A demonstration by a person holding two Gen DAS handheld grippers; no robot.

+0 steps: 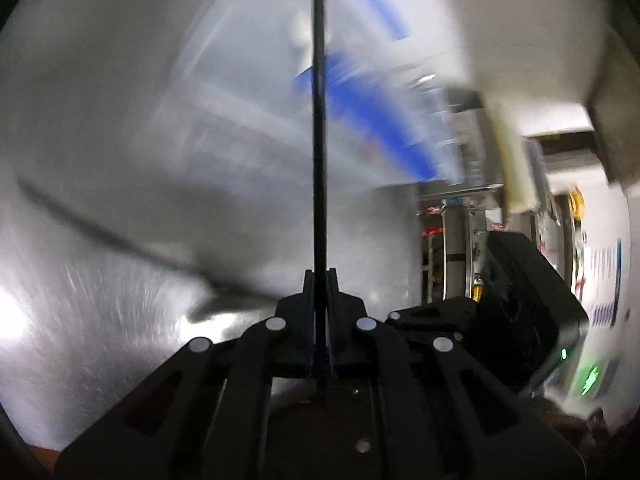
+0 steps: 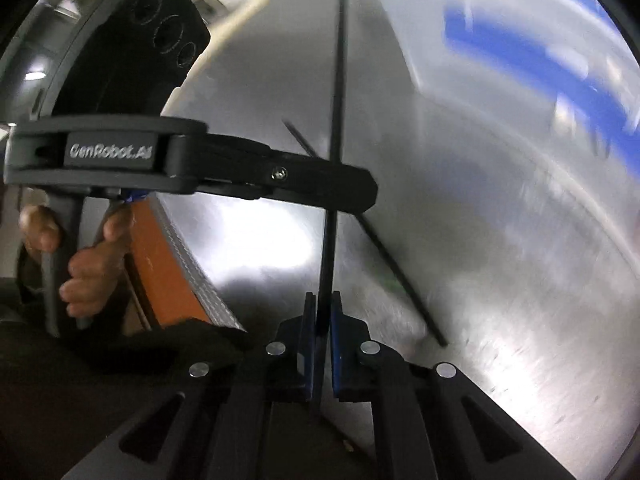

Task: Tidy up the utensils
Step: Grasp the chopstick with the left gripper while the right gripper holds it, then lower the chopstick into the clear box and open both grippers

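Observation:
In the left wrist view my left gripper (image 1: 319,276) is shut on a thin black chopstick (image 1: 319,140) that stands straight out ahead between the pads. My right gripper (image 2: 323,300) is likewise shut on a second black chopstick (image 2: 337,100), which points forward over the steel table (image 2: 500,280). The right wrist view also shows the left gripper (image 2: 360,196) side-on at the left, with a hand (image 2: 92,272) on its handle. Its chopstick (image 2: 400,276) slants down to the right and crosses behind mine. Both sticks are off the table.
The brushed steel table (image 1: 100,160) fills most of both views, blurred by motion. A blue and white blurred object (image 2: 520,52) lies at the far side. An orange item with a grey ribbed edge (image 2: 160,264) sits below the left gripper. Shelving (image 1: 460,240) stands beyond the table.

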